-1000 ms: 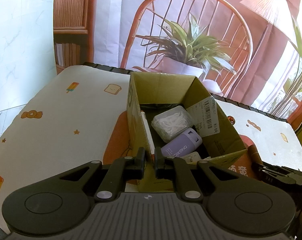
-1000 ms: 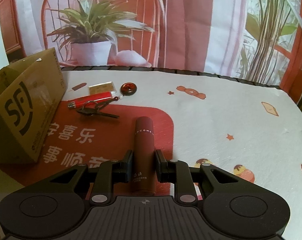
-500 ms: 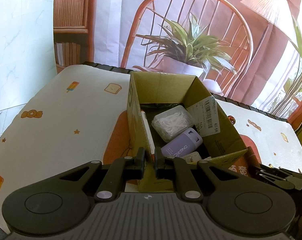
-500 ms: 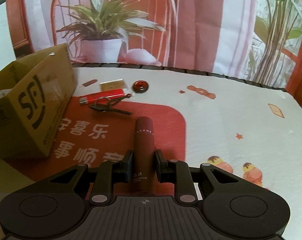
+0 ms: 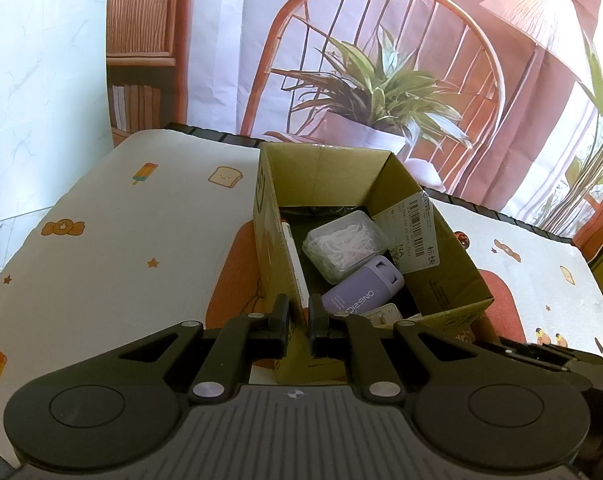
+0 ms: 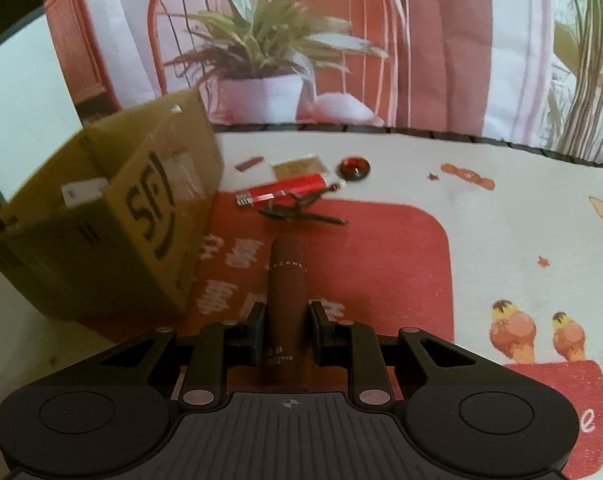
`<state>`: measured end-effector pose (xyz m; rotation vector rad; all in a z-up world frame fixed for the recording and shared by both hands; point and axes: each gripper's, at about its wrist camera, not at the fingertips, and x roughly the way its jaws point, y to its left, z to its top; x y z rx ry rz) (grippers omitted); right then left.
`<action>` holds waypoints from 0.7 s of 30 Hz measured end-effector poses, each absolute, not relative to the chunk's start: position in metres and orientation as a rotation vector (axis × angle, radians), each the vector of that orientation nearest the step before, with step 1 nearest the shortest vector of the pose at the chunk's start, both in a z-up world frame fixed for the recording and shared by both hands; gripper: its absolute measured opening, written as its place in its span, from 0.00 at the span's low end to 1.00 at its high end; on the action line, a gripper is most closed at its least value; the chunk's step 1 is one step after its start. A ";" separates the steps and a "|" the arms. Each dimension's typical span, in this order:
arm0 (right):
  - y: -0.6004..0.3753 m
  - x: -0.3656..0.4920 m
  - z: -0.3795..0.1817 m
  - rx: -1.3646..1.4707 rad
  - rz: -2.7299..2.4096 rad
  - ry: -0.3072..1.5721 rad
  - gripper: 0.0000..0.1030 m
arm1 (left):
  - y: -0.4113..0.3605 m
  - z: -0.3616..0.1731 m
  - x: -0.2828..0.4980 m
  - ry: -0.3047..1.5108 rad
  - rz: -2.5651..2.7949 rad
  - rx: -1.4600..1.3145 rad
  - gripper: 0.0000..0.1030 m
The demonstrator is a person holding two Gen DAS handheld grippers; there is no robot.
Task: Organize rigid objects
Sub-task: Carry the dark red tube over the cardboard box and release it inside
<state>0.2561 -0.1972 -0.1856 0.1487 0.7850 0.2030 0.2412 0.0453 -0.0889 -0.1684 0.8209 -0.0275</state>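
Tube [image 6: 287, 276], dark red and round, pinched tight in the right gripper [image 6: 287, 322]. One black finger on each side of it. Far end pointing away, over the red patch of the cloth [image 6: 501, 220]. Hard to tell if touching the cloth or up in the air. All a bit blurry on this side.

Just to the left of the tube, a brown cardboard box [image 6: 141, 216] with big black letters on its side. Past the tube, more small things on the cloth: a red lighter [image 6: 283, 194], a dark bunch of keys [image 6: 297, 212] touching it, a gold card [image 6: 299, 166] and a round red button [image 6: 354, 167].

Left gripper [image 5: 298, 322] closed on the near wall of the same box, at its corner, with the thin card squeezed between the two fingers.

Open on top, and already some things inside: a clear tub of white bits [image 5: 345, 246], a purple case [image 5: 361, 294] lying just beside the tub, a long white pen [image 5: 295, 264] along the left wall, and a small white pack [image 5: 387, 314] near the front. White paper label [image 5: 415, 236] stuck on the right wall.
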 end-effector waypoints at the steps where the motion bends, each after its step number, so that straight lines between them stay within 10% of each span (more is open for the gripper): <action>1: -0.197 0.256 -0.182 0.153 0.207 0.775 0.20 | 0.045 -0.089 0.241 0.821 -0.027 -0.168 0.11; 21: -0.130 0.305 -0.089 0.172 0.479 0.610 0.20 | 0.046 -0.089 0.242 0.821 -0.029 -0.168 0.11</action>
